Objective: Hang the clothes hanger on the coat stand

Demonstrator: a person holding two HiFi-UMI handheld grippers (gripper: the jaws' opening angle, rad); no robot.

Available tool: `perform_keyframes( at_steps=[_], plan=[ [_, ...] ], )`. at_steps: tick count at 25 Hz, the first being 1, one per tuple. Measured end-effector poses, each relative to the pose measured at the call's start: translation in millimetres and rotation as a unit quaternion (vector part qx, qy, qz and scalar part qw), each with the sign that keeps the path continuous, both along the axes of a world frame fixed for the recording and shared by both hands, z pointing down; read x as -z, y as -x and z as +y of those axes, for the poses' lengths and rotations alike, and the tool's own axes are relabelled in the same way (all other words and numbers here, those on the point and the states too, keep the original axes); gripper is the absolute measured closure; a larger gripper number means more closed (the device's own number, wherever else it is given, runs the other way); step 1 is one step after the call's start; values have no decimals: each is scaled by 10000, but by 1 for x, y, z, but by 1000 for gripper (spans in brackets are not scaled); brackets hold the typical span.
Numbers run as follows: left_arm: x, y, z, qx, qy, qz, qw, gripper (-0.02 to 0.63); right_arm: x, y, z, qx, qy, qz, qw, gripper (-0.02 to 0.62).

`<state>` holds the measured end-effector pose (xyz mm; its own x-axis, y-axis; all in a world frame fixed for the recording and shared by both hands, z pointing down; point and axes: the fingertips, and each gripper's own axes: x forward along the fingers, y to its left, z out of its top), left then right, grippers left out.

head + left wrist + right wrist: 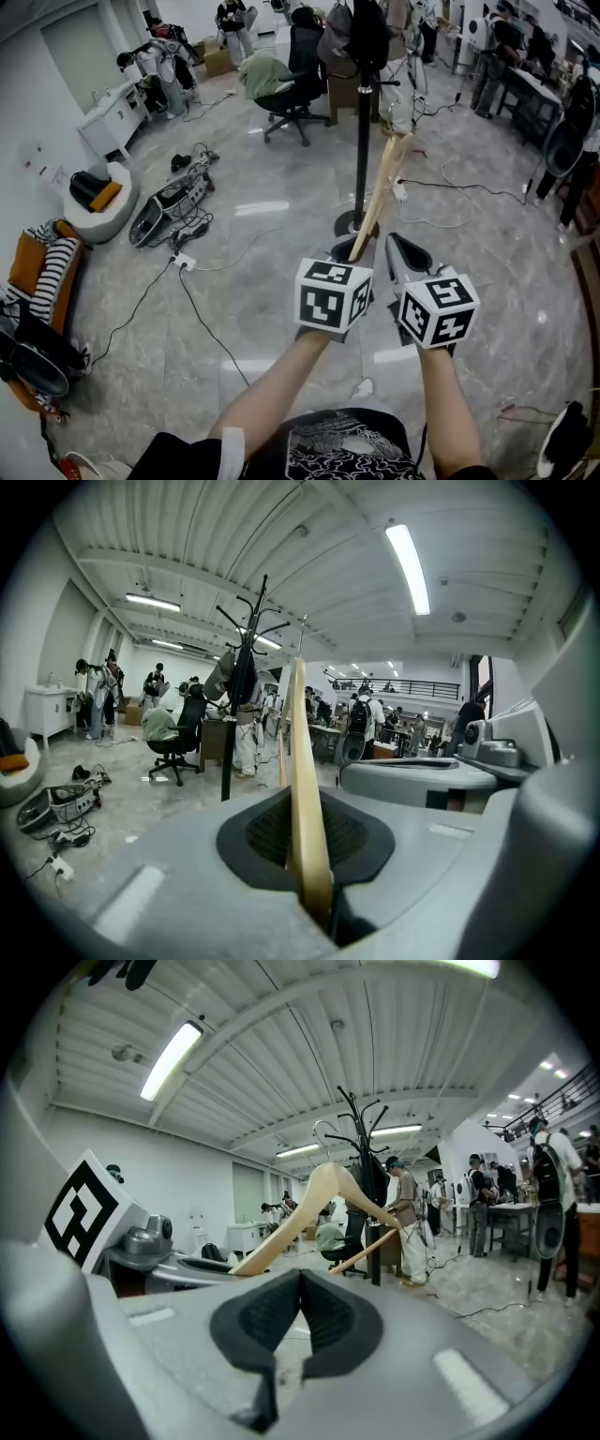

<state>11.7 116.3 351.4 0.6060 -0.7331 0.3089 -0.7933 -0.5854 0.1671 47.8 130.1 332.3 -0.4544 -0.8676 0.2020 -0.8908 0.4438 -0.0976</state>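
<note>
Clearly the wooden hanger (380, 192) is already off the floor: the left tongs (352, 251) are clamped on the lower end of one of its arms, and it rises slantwise towards the black coat stand (363, 122), which stands a little way ahead with dark garments on its upper prongs. In the left gripper view the pale wood (302, 780) runs edge-on between the dark pads. The right tongs (405, 248) sit just beside the left, pads closed together on nothing.

The hanger looks light and stiff, so it should not bend. The wood seems smooth, though, and a grip at the far end of an arm makes a long lever, so it may pivot in the pads. A hold nearer the shoulder, below the thin metal hook (323, 1127), would likely steer it better.
</note>
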Motion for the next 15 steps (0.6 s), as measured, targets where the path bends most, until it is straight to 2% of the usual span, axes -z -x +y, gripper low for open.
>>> perform_keyframes(
  at_steps=[15],
  plan=[
    [-13,-67,-74,252,162,-105,9995,580,-6,-69,-79,311,61,-91,9995,595]
  ],
)
